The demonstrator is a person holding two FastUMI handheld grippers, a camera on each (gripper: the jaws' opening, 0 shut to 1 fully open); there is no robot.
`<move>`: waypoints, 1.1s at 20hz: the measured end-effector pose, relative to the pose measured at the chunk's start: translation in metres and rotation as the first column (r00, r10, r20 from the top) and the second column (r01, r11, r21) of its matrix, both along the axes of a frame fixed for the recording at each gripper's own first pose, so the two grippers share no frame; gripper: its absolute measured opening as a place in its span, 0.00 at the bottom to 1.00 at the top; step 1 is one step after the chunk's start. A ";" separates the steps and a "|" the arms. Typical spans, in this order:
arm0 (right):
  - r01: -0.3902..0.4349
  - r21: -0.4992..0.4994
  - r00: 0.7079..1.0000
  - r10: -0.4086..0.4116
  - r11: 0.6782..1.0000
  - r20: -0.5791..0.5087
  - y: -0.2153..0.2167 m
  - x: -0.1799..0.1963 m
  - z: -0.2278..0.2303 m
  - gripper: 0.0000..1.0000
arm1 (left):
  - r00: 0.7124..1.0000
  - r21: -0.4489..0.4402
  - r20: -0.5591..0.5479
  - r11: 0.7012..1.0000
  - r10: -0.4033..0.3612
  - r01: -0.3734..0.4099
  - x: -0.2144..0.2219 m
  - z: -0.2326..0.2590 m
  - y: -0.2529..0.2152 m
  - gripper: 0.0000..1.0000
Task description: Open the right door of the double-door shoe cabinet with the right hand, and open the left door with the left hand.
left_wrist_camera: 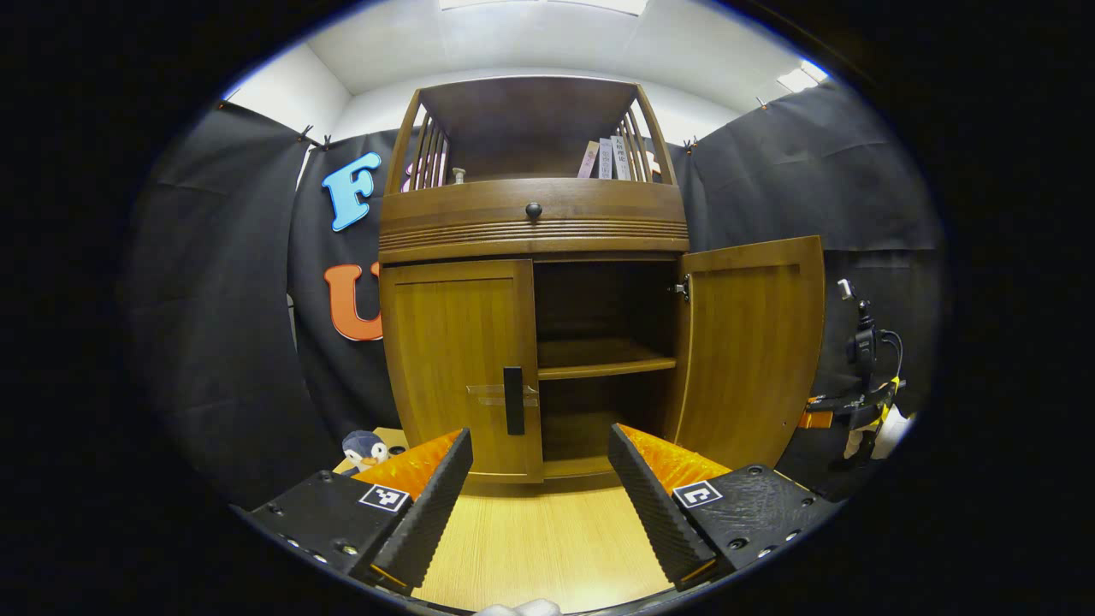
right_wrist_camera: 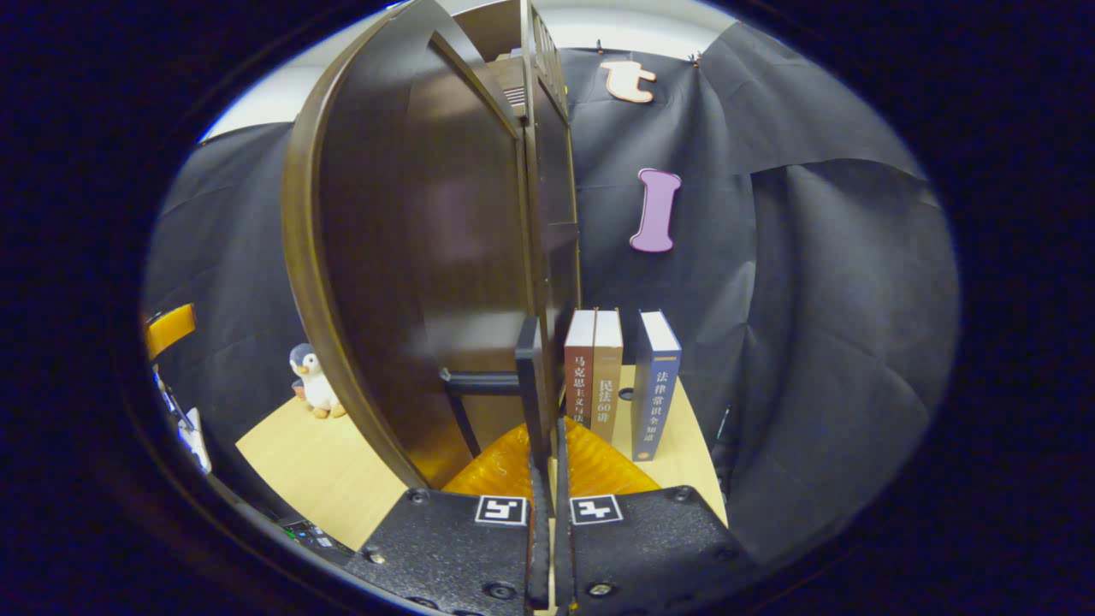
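Observation:
The brown wooden shoe cabinet [left_wrist_camera: 530, 222] stands straight ahead in the left gripper view. Its left door [left_wrist_camera: 458, 368] is closed, with a black vertical handle [left_wrist_camera: 513, 400] at its inner edge. My left gripper [left_wrist_camera: 541, 479] is open and sits a short way in front of that handle, touching nothing. The right door [left_wrist_camera: 753, 342] is swung wide open, showing the inner shelf [left_wrist_camera: 603, 358]. In the right gripper view my right gripper [right_wrist_camera: 545, 445] is shut on the right door's black handle [right_wrist_camera: 530, 376], with the door [right_wrist_camera: 411, 257] to its left. The right gripper [left_wrist_camera: 817, 417] also appears at that door's outer edge.
A penguin toy [left_wrist_camera: 366, 448] [right_wrist_camera: 312, 381] sits on the light wooden table [left_wrist_camera: 547, 539] left of the cabinet. Three books [right_wrist_camera: 620, 376] stand upright on the table beside the cabinet's right side. More books [left_wrist_camera: 609, 158] lean on the cabinet's top shelf above a drawer knob [left_wrist_camera: 533, 210].

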State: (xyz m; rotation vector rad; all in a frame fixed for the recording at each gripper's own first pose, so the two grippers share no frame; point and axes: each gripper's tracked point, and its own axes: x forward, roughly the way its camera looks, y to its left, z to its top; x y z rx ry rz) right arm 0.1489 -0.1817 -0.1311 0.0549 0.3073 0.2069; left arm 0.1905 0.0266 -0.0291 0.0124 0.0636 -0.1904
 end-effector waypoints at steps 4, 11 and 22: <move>-0.033 -0.004 0.999 0.033 0.999 -0.013 -0.001 -0.002 0.000 0.09 | 1.000 0.012 -0.003 1.000 0.003 -0.003 -0.001 -0.001 -0.001 0.96; 0.040 -0.017 0.999 -0.040 0.999 0.002 -0.020 -0.029 0.002 0.43 | 1.000 0.017 -0.003 1.000 0.002 -0.002 0.002 -0.003 0.012 0.96; 0.321 0.054 0.936 -0.325 0.946 0.137 0.004 -0.109 0.081 1.00 | 1.000 0.054 0.022 0.999 0.003 -0.004 0.068 -0.011 0.048 0.96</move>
